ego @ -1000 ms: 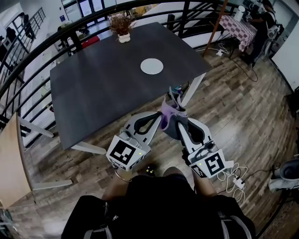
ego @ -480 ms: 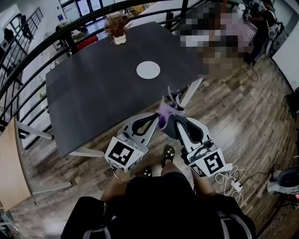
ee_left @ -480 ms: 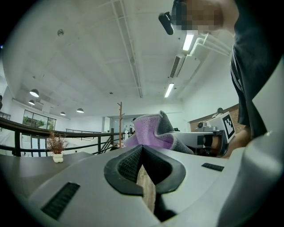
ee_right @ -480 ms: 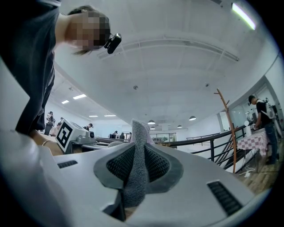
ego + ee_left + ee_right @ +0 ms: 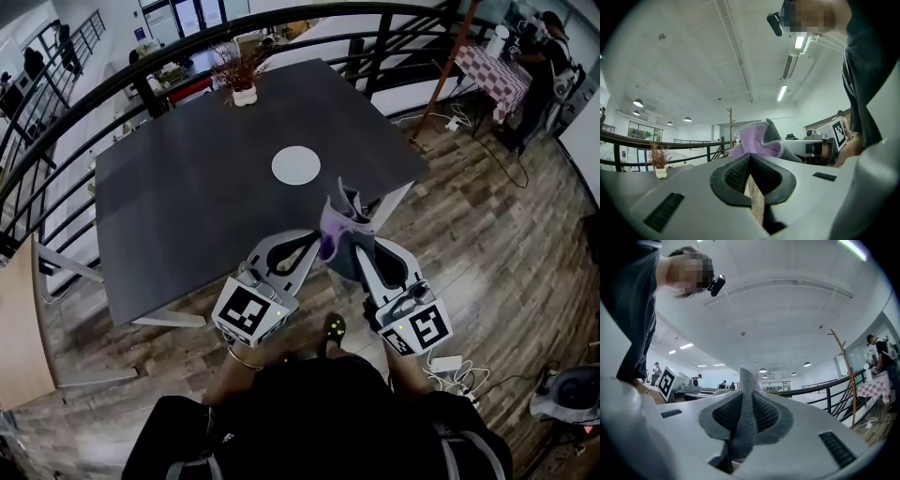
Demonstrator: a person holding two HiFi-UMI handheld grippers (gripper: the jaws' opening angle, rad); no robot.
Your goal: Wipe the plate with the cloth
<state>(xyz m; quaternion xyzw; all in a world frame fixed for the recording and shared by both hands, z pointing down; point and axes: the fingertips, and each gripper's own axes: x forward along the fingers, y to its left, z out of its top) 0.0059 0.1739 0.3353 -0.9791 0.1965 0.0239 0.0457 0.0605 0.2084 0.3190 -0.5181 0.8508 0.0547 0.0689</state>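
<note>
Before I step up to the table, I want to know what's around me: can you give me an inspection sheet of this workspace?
Surface: dark table.
Job's things: white plate on the table, nothing on it; purple and grey cloth, held off the table.
Clutter: potted dried plant near the table's far edge.
Grippers: left gripper shut, beside the cloth; right gripper shut on the cloth.
Cables: white cables on the wooden floor.
Surroundings: black railing; a person by a checked table.
</note>
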